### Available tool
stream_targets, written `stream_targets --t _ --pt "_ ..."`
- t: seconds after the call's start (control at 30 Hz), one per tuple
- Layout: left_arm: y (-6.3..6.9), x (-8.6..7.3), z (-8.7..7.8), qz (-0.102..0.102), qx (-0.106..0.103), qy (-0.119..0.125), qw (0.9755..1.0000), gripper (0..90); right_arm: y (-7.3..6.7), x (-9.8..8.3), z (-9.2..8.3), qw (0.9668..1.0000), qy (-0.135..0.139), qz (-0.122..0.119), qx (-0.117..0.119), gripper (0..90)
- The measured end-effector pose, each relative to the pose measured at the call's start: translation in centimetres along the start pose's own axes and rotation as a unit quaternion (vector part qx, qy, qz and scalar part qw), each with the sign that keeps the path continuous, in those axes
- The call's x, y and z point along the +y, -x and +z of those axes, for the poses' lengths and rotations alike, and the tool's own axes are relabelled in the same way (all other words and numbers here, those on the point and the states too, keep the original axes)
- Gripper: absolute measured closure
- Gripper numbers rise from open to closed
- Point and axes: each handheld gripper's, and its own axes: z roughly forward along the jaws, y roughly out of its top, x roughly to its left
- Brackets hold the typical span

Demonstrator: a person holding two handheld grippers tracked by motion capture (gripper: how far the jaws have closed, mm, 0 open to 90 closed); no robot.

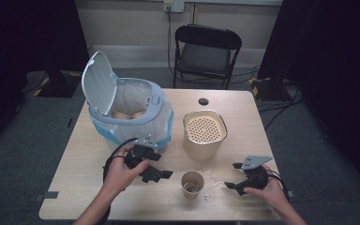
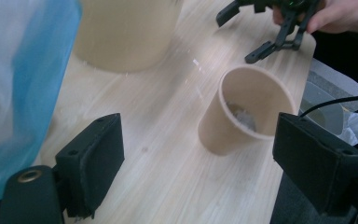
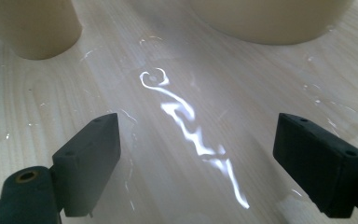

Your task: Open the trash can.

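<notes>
The right gripper (image 1: 232, 184) has its two black jaws spread apart with nothing pinched; between them, on the pale wooden table (image 3: 242, 93), lies a thin white curly strip of shiny scrap (image 3: 191, 135). Its long axis runs away from the jaws, from near the right pad toward a small curl at the far end, so the jaws stand on both sides of it and I judge they must come down and close across it. The left gripper (image 2: 214, 168) is also open and holds nothing; the small tan paper cup (image 2: 249, 109) stands upright just ahead of it, a little toward its right jaw, with some white scrap at the bottom. In the high view the cup stands between the two grippers, a little nearer the left one, while the strip lies just beside the right gripper, which is clearly the nearer hand for it. Farther back stand a beige container with a perforated top (image 1: 205, 129) and a light blue lidded bin lined with a plastic bag (image 1: 126, 112), its lid up.
</notes>
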Motion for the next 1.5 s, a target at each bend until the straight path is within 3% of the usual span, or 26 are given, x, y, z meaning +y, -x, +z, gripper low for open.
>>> stream_targets --t 0.2,0.23,0.3,0.37,0.6,0.67,0.8,1.17,1.27,1.33,1.5 --pt "-0.9 -2.4 0.6 0.017 0.008 -0.008 0.9998 16.0 -0.9 0.8 0.6 0.9995 0.007 -0.018 0.024 14.1" --pt "-1.1 -3.0 0.8 0.012 0.011 -0.002 0.9999 15.9 -1.1 0.9 0.7 0.9994 0.005 -0.023 0.027 13.9" --pt "-1.7 -4.0 1.1 0.017 0.012 -0.017 0.9996 16.0 -1.4 1.2 1.0 0.9989 0.01 -0.031 0.033 13.9" --pt "-2.1 -5.0 1.5 0.011 0.013 -0.016 0.9997 16.0 -1.7 1.6 1.2 0.9984 0.016 -0.036 0.04 13.9" --pt "-2.9 -7.6 2.9 0.02 0.021 -0.036 0.999 16.3 -2.7 2.7 2.2 0.9958 0.026 -0.053 0.069 14.2" --pt "-3.0 -7.9 3.2 0.033 0.032 -0.048 0.9978 16.3 -3.0 2.9 2.4 0.9951 0.027 -0.056 0.077 14.4" --pt "-3.1 -8.3 3.6 0.048 0.041 -0.046 0.9969 16.5 -3.5 3.2 2.7 0.9932 0.032 -0.06 0.094 14.4" --pt "-3.6 -9.1 3.7 0.081 0.062 -0.017 0.9946 14.8 -4.7 4.1 3.3 0.9899 0.034 -0.081 0.111 14.9" --pt "-3.5 -9.2 3.7 0.097 0.072 -0.019 0.9925 14.5 -4.8 4.4 3.5 0.9894 0.04 -0.08 0.115 15.0" --pt "-3.5 -9.4 3.9 0.108 0.069 -0.016 0.9916 12.8 -4.9 4.6 3.6 0.9889 0.043 -0.079 0.118 15.0" --pt "-3.6 -9.6 4.0 0.112 0.063 -0.007 0.9917 8.6 -5.4 5.2 4.1 0.9869 0.047 -0.094 0.123 15.6"
